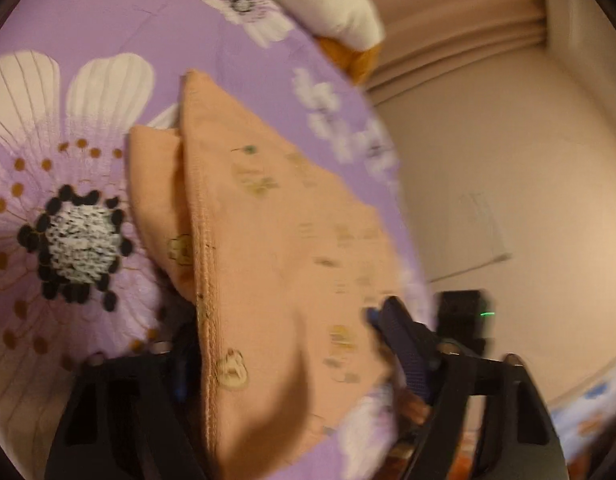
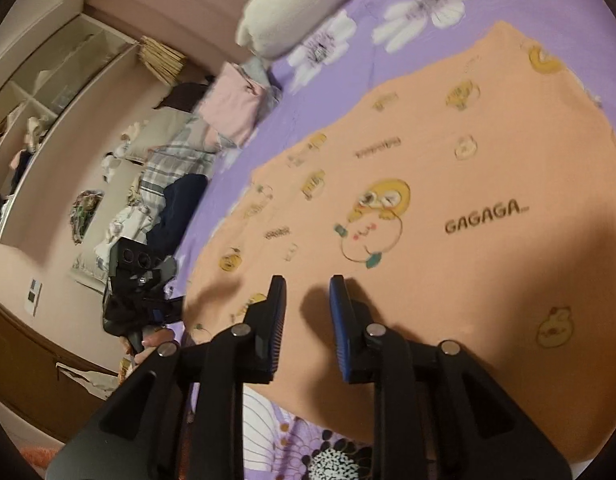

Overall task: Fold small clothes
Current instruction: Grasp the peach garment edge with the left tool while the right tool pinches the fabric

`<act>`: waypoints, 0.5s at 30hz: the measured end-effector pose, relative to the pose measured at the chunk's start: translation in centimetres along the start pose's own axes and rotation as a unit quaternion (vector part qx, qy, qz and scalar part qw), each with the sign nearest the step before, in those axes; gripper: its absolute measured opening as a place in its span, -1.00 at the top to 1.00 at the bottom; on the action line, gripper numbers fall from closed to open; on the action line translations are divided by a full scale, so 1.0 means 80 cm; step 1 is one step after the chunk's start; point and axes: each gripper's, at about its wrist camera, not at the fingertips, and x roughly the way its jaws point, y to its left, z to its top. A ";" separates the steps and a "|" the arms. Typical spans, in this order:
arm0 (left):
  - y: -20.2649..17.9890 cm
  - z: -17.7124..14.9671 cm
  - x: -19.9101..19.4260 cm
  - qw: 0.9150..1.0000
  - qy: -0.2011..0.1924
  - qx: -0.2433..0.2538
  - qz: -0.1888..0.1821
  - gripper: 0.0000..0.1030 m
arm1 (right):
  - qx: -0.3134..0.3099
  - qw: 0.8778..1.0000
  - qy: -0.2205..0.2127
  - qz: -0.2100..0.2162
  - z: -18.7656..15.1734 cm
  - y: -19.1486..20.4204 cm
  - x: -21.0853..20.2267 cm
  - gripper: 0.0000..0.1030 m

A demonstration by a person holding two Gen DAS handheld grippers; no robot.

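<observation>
An orange garment (image 2: 448,184) printed with cartoon ducks and "GAGAGA" lies spread on the purple flowered bedsheet (image 2: 348,76). My right gripper (image 2: 307,282) hovers over its near edge, open, with nothing between the blue pads. In the left wrist view a raised fold of the same garment (image 1: 267,240) fills the gap of my left gripper (image 1: 279,320). The left jaws stand wide. The cloth hides one finger, and the other finger (image 1: 404,344) sits at the cloth's edge without visibly pressing. The right wrist view shows the left gripper (image 2: 139,300) at the garment's left corner, with a hand (image 2: 147,346) under it.
A white fluffy cushion (image 2: 295,8) lies at the head of the bed. The bed's edge (image 1: 404,208) runs just beside the left gripper. Off the bed, a heap of clothes (image 2: 179,160) lies by the wall under open shelves (image 2: 39,92).
</observation>
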 end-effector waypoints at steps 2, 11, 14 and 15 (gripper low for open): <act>-0.003 0.004 0.011 0.998 0.003 -0.002 0.059 0.24 | -0.003 1.000 0.001 0.001 0.000 -0.002 0.004 0.58; -0.064 0.014 0.039 0.971 0.003 0.003 0.238 0.60 | -0.023 0.998 -0.008 -0.056 -0.007 -0.003 0.009 1.00; -0.095 0.010 0.044 0.982 -0.003 0.018 0.189 0.60 | -0.012 0.998 0.000 -0.064 -0.003 -0.011 0.011 1.00; -0.104 0.011 0.046 0.983 -0.007 0.012 0.184 0.60 | -0.014 0.998 0.002 -0.067 -0.002 -0.011 0.012 1.00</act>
